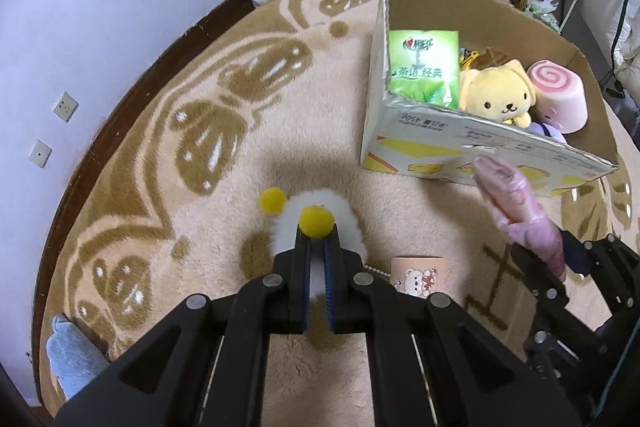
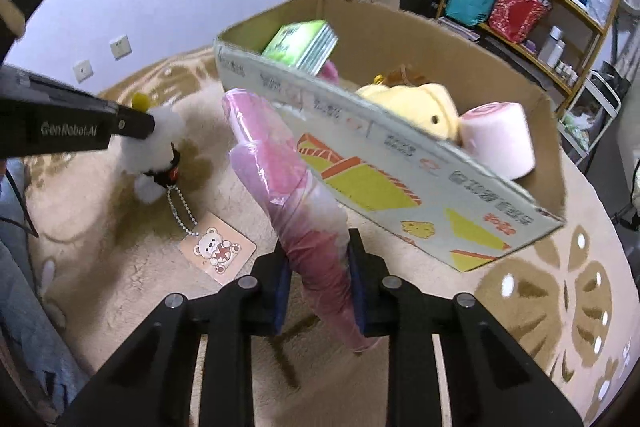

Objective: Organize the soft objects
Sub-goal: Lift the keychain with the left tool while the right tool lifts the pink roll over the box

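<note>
My left gripper is shut on a white fluffy plush with yellow pompoms, held just above the rug; it also shows in the right wrist view with a bead chain and a bear tag. My right gripper is shut on a pink soft toy wrapped in plastic, held upright against the front wall of the cardboard box. The pink toy shows in the left wrist view. The box holds a yellow plush dog, a pink swirl roll cushion and a green tissue pack.
A beige rug with brown patterns covers the floor. A blue soft item lies at the rug's left edge. Shelves with boxes and bottles stand behind the box. A wall with sockets is to the left.
</note>
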The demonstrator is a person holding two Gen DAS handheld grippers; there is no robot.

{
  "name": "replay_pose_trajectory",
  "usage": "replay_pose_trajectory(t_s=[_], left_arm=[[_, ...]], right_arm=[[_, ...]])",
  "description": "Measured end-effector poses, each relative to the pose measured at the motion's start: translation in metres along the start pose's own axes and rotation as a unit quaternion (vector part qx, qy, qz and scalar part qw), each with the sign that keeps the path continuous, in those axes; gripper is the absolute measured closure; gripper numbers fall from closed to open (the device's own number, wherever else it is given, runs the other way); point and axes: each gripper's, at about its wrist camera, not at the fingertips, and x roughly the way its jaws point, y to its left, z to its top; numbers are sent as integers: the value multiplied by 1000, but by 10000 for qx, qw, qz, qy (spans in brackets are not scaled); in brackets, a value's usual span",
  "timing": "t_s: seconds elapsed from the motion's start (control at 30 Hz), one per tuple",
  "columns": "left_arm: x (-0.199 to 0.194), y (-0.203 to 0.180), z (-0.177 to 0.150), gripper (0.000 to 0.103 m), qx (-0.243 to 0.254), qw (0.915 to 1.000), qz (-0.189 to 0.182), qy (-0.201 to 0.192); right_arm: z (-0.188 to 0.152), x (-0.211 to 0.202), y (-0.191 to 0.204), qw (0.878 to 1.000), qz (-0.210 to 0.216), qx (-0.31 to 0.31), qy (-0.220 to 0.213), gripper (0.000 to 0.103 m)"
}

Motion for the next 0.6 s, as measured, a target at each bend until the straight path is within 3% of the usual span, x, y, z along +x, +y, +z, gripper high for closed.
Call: replay_pose_trajectory(t_s=[0.37,0.6], left_arm=[[-25,-6,-8,98,176,9991,80,-373],[-54,-2,1,98,-88,9963,-67,-851]], right_arm=[[2,-53,-32,9972,-172,458,-565,77],[11,-80,-45,9910,-268,718,-1102,77]])
